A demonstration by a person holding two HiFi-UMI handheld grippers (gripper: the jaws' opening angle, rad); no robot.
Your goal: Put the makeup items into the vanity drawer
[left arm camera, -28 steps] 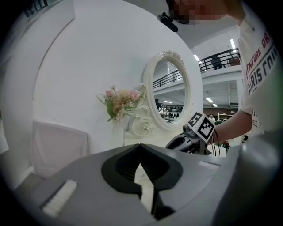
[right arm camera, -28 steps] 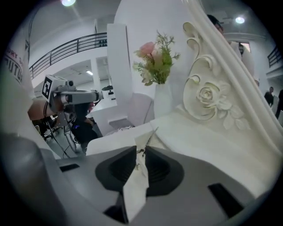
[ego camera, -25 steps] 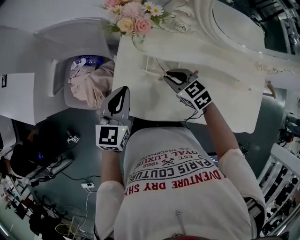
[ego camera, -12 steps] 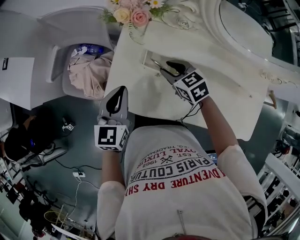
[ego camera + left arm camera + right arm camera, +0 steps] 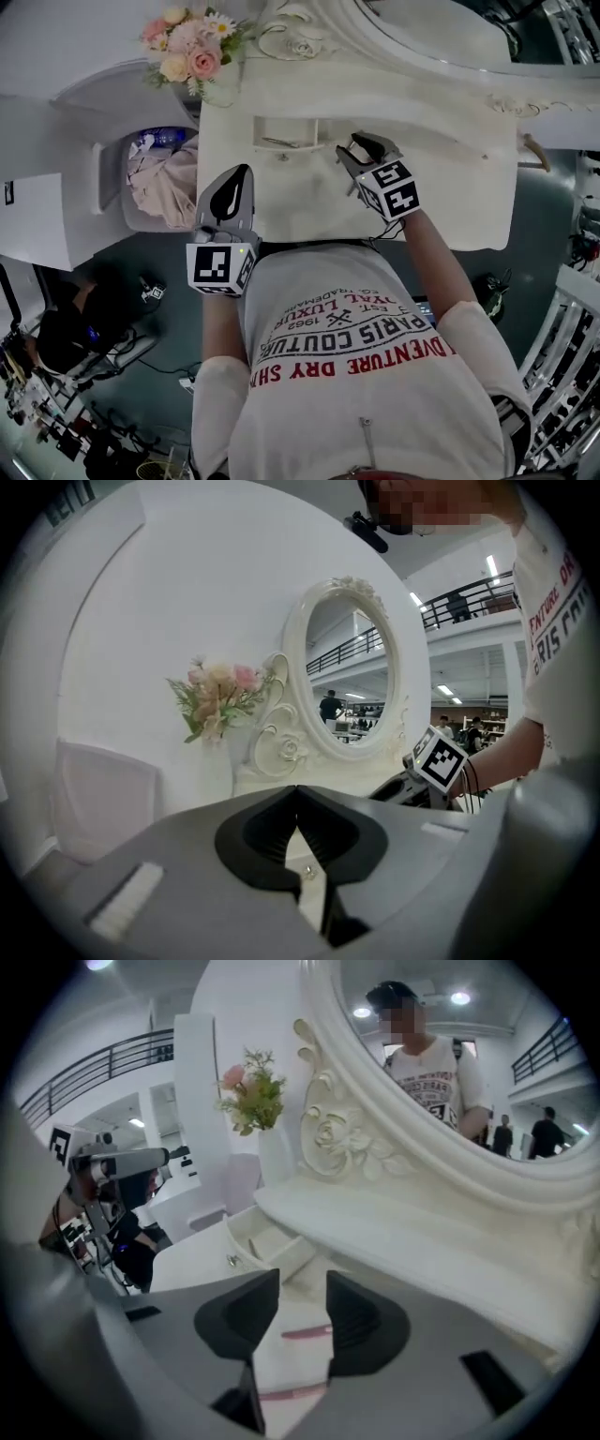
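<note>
Right gripper view: we see the right claw [image 5: 302, 1302] just opening wider, empty, above two thin pink sticks [image 5: 307, 1332] on the white vanity worktop [image 5: 286, 1363]; left claw [image 5: 298, 799] closed, empty.

Counted: one open drawer [image 5: 300, 131] at twelve o'clock; one oval mirror [image 5: 352, 667]; one flower bouquet [image 5: 187, 47] at eleven o'clock; two pink sticks [image 5: 305, 1332] on the table [image 5: 450, 187].
</note>
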